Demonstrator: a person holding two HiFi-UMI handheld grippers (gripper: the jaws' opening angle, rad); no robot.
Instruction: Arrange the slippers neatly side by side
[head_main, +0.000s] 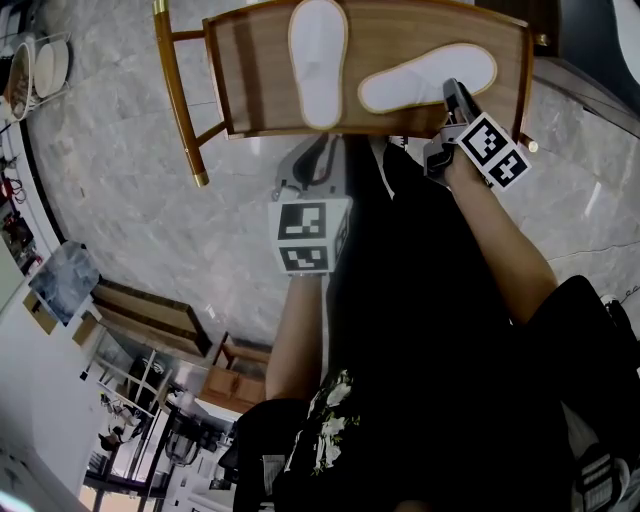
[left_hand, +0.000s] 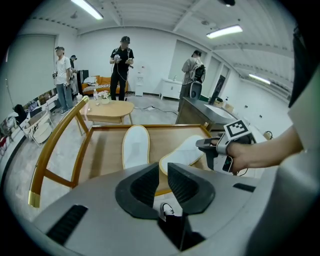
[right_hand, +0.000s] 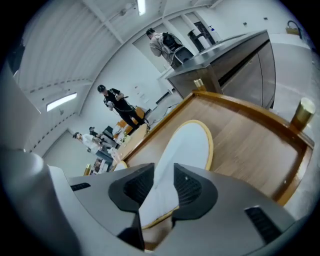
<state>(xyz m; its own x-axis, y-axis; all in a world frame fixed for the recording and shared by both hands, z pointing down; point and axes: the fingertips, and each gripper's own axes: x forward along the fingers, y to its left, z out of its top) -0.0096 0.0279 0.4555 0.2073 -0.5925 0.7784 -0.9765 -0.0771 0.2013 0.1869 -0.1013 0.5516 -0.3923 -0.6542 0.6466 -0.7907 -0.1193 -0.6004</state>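
White slippers (head_main: 318, 60) with yellow trim

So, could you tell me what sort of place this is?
Probably a large shared indoor workspace or lab. It has ceiling strip lights, a long steel counter and several people standing about on an open, stone-look floor.

Marble floor (head_main: 130, 200), ceiling strip lights (left_hand: 225, 31)
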